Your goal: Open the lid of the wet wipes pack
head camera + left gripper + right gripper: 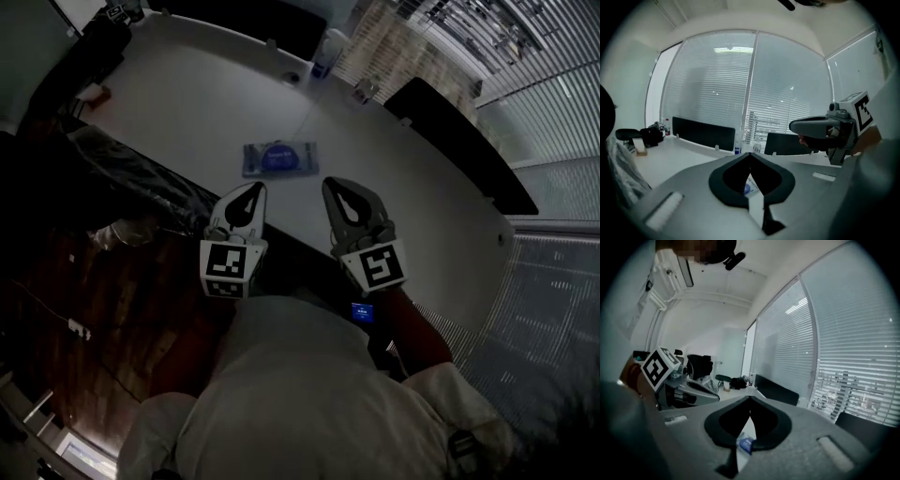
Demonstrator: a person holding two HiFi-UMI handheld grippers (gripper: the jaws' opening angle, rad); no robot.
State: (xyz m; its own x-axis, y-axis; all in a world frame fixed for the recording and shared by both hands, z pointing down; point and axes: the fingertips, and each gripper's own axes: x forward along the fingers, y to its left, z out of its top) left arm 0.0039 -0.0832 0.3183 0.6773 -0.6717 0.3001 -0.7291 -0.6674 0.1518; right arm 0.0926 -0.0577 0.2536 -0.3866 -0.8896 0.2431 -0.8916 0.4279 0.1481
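The wet wipes pack (279,157), blue and flat, lies on the white table (187,103) with its lid down. Both grippers hover side by side over the table's near edge, short of the pack. My left gripper (254,188) is shut with nothing in it, its tips pointing at the pack's left end. My right gripper (335,183) is also shut and empty, just right of the pack. Through the slit below the closed tips a sliver of the pack (747,189) shows in the left gripper view, and the pack (746,444) shows likewise in the right gripper view.
Black partition screens (448,131) stand along the table's far side. A bottle (326,52) and a small glass (362,91) sit at the far edge. A dark bag (94,47) rests far left, a plastic-wrapped chair (141,183) beside the table's left edge.
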